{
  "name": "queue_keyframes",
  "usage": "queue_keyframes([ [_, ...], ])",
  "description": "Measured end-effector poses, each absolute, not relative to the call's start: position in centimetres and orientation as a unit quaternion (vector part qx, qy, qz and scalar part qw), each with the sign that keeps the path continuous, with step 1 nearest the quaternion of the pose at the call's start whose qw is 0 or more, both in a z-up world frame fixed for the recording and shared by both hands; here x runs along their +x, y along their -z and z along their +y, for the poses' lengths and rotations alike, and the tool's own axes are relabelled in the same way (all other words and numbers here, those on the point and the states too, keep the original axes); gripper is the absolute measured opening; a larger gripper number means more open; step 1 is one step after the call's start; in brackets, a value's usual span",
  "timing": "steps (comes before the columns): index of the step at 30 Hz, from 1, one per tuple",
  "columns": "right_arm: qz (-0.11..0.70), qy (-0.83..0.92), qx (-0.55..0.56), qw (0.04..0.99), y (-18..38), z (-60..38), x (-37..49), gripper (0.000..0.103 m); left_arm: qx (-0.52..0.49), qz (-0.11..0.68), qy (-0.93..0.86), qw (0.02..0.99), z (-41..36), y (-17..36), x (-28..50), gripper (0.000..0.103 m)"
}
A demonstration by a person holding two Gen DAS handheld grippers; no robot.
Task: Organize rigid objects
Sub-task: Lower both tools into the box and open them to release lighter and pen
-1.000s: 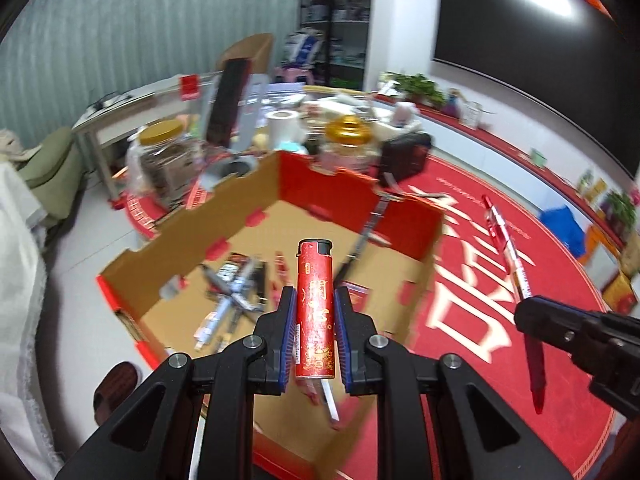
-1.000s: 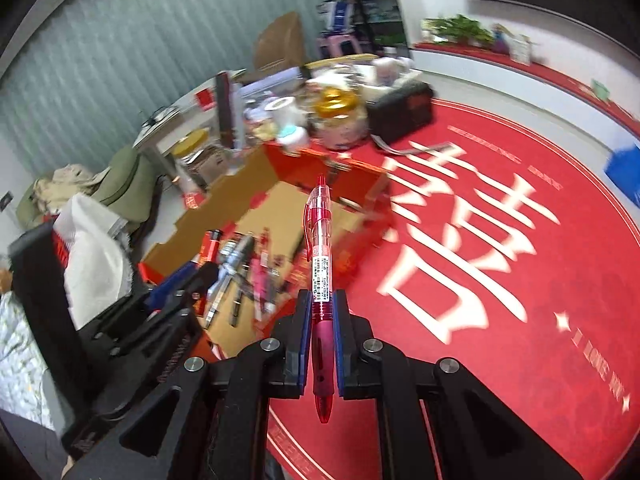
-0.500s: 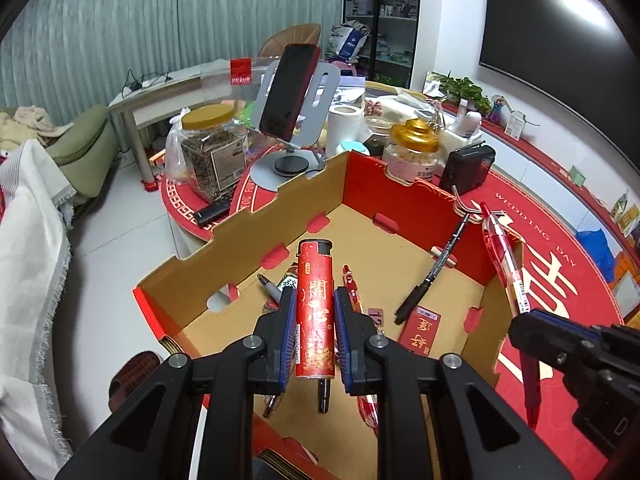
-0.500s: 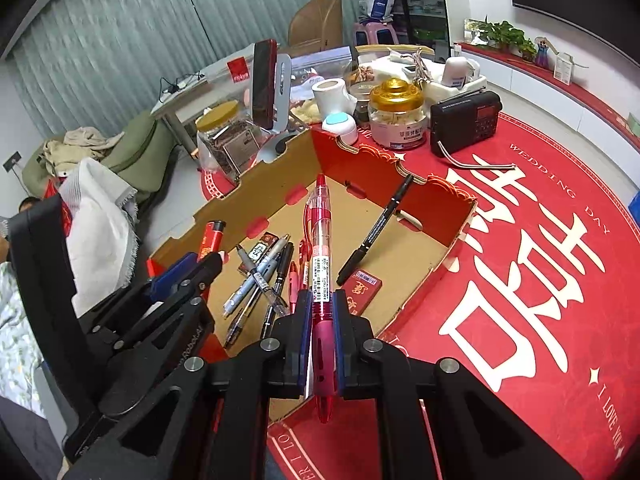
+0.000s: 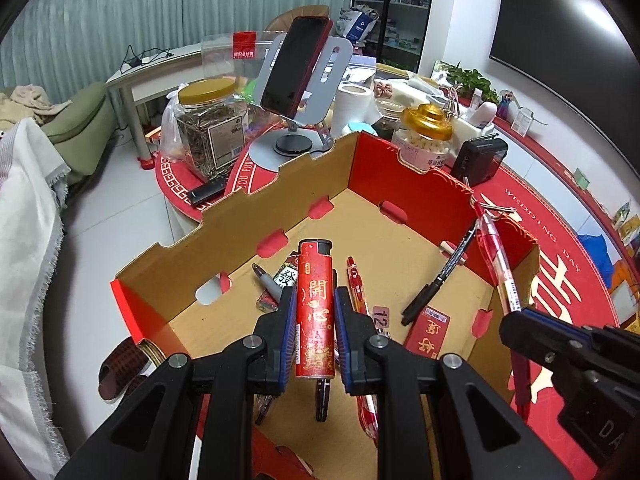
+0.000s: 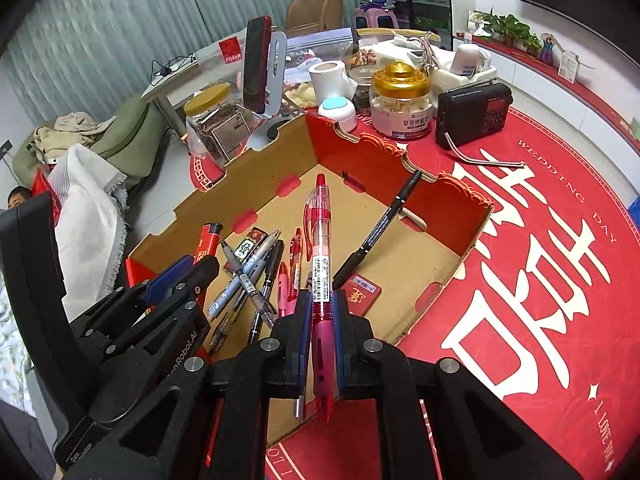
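Observation:
An open cardboard box [image 5: 304, 184] [image 6: 448, 192] with red outer faces sits on the red tablecloth. My left gripper [image 5: 315, 300] is shut on a red lighter [image 5: 315, 308], held upright over the box's near part. My right gripper [image 6: 320, 304] is shut on a red gel pen [image 6: 320, 256], also above the box; in the left wrist view the same pen [image 5: 498, 260] rises at the right. On the box floor lie several pens [image 6: 256, 280], a black marker [image 6: 380, 224] leaning on the far wall, a mahjong tile [image 5: 286, 278] and a small red card [image 6: 362, 294].
Behind the box stand a seed jar [image 5: 208, 128], a phone on a stand [image 5: 296, 68], a paper roll [image 5: 352, 108], a gold-lidded jar [image 6: 402, 100] and a black radio [image 6: 472, 116]. The red cloth [image 6: 560, 280] spreads to the right. A person sits low at far left.
Both grippers have come in over the box and sunk a little, each still gripping its object. The box fills more of both views and the blur has cleared.

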State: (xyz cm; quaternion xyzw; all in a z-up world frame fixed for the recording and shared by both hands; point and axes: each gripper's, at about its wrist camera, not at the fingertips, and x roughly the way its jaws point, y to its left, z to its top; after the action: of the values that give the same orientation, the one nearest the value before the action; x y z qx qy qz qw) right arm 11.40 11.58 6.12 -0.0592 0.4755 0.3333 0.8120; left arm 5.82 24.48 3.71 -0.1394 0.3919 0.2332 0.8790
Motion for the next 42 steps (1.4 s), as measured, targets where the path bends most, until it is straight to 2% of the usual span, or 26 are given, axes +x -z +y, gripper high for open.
queue_keyframes([
  [38, 0.503, -0.327, -0.119, 0.791, -2.9, 14.6, 12.0, 0.011, -0.119, 0.459, -0.246, 0.846, 25.7, 0.1, 7.0, 0.020],
  [40, 0.508, -0.325, -0.120, 0.789, -2.4, 14.6, 12.2, 0.011, -0.117, 0.461, -0.249, 0.844, 25.8, 0.0, 7.0, 0.027],
  [42, 0.509, -0.324, -0.118, 0.788, -2.3, 14.4, 12.2, 0.011, -0.112, 0.467, -0.252, 0.840, 25.9, 0.2, 6.9, 0.066],
])
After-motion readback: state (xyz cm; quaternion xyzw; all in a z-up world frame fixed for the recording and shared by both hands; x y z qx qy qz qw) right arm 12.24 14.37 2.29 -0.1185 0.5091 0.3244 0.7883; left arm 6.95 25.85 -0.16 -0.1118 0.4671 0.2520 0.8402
